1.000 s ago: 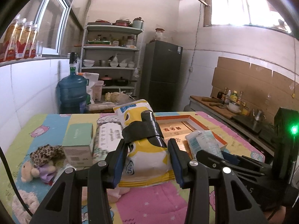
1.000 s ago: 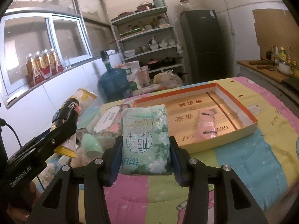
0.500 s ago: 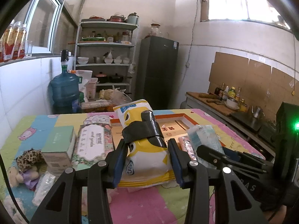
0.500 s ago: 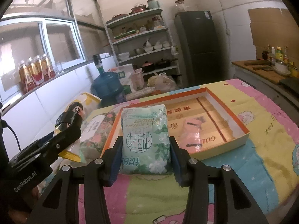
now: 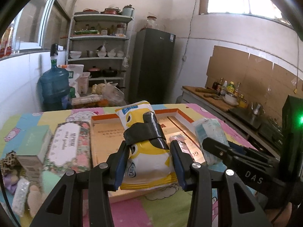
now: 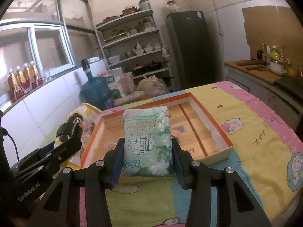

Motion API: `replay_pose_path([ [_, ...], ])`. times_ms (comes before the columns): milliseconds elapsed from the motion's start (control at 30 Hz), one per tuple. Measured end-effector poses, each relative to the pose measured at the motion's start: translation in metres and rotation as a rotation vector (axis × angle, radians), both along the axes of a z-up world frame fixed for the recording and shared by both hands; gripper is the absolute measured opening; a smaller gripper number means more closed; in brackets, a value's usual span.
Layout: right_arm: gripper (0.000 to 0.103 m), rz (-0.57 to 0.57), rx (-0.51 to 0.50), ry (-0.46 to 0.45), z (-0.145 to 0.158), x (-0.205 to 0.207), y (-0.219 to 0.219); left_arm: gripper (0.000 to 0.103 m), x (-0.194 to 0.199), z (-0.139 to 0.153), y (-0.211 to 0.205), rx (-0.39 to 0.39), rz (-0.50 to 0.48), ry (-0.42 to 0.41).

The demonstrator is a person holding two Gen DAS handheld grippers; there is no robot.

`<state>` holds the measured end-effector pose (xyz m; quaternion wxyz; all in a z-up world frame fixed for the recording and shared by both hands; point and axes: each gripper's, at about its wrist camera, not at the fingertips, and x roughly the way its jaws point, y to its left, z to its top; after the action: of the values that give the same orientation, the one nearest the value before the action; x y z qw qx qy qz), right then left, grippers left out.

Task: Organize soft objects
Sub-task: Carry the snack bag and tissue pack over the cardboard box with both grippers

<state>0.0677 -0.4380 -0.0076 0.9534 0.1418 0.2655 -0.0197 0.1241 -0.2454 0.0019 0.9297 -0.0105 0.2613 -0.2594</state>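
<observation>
My left gripper (image 5: 149, 160) is shut on a yellow and white soft pack with a black tape band (image 5: 145, 143), held over the near edge of the orange-rimmed box tray (image 5: 106, 117). My right gripper (image 6: 147, 158) is shut on a pale green tissue pack (image 6: 147, 141), held over the near edge of the same tray (image 6: 225, 141). A small pink pack (image 5: 179, 139) lies in the tray. The green pack shows to the right in the left wrist view (image 5: 210, 132), and the left gripper's yellow pack shows at the left in the right wrist view (image 6: 85, 111).
Left of the tray lie a floral tissue pack (image 5: 66, 147), a green box (image 5: 32, 147), plush toys (image 5: 9, 162) and a small silver pack (image 5: 19, 196). A water jug (image 5: 54, 89), shelves (image 5: 100, 56) and a fridge (image 5: 153, 64) stand behind the table. A counter (image 6: 265, 73) is on the right.
Both grippers have moved forward and to the right with their packs, from beside the tray to over its near edge. The plush toys and boxes have slid left in view.
</observation>
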Motion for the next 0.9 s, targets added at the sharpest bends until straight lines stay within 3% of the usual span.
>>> replay_pose_path([
  [900, 0.048, -0.025, 0.004, 0.085, -0.029, 0.055, -0.062, 0.045, 0.049, -0.040, -0.072, 0.061, -0.065, 0.107],
])
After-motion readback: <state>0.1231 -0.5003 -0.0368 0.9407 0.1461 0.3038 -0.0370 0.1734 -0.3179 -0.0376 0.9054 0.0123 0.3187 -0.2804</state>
